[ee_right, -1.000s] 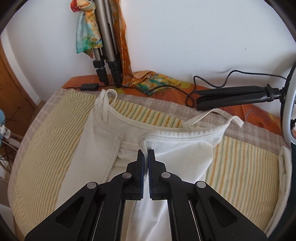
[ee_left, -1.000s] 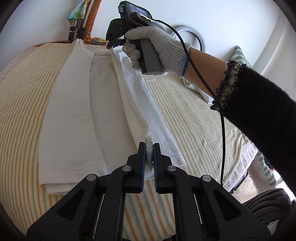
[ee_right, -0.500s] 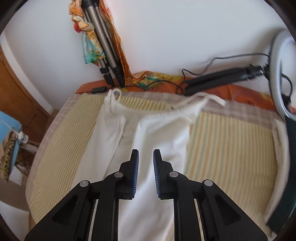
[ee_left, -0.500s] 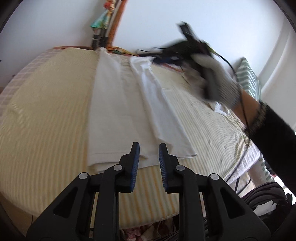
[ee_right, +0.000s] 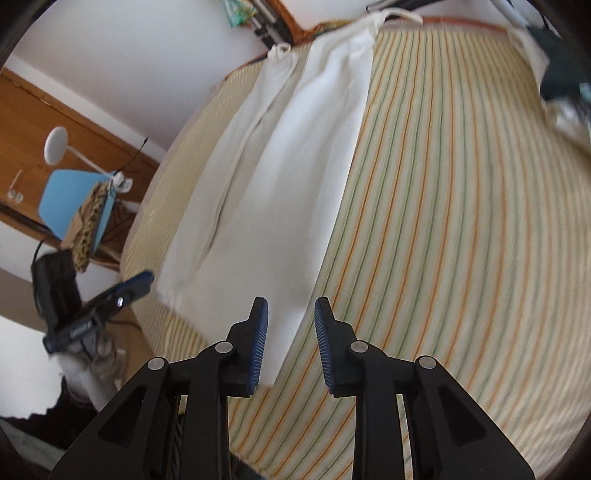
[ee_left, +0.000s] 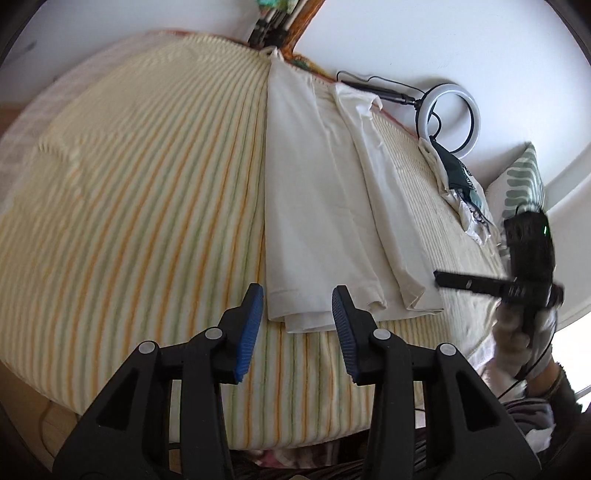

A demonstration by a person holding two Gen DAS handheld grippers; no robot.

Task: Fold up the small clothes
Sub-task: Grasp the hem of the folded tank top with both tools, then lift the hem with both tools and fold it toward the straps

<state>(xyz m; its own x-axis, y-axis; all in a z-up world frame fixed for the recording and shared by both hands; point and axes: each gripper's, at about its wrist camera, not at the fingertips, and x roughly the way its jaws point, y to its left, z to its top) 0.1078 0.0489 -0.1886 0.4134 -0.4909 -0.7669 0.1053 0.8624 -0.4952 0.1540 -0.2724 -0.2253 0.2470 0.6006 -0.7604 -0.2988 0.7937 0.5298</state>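
A white strappy garment [ee_left: 317, 206] lies folded lengthwise in a long strip on the striped bed cover [ee_left: 147, 206]. My left gripper [ee_left: 298, 295] hovers over its near hem with the jaws opening; the hem shows between the blue pads, untouched. In the right wrist view the same garment [ee_right: 280, 177] runs away from me, and my right gripper [ee_right: 291, 308] hangs above its near right corner, jaws opening and gripping nothing. A gloved hand [ee_left: 517, 332] carries the right gripper [ee_left: 465, 284] at the bed's right edge. The left gripper [ee_right: 133, 286] shows at the left.
A ring light [ee_left: 448, 118] leans at the wall. A pile of dark and white clothes [ee_left: 458, 181] and a leaf-print pillow [ee_left: 524, 184] lie at the bed's right end. Tripod legs [ee_left: 271, 31] stand behind. A blue chair [ee_right: 70, 199] is left of the bed.
Both grippers let go of the garment's folded flap and opened. The right one swept from the strap end back to the near hem; the left shifted left along the hem.
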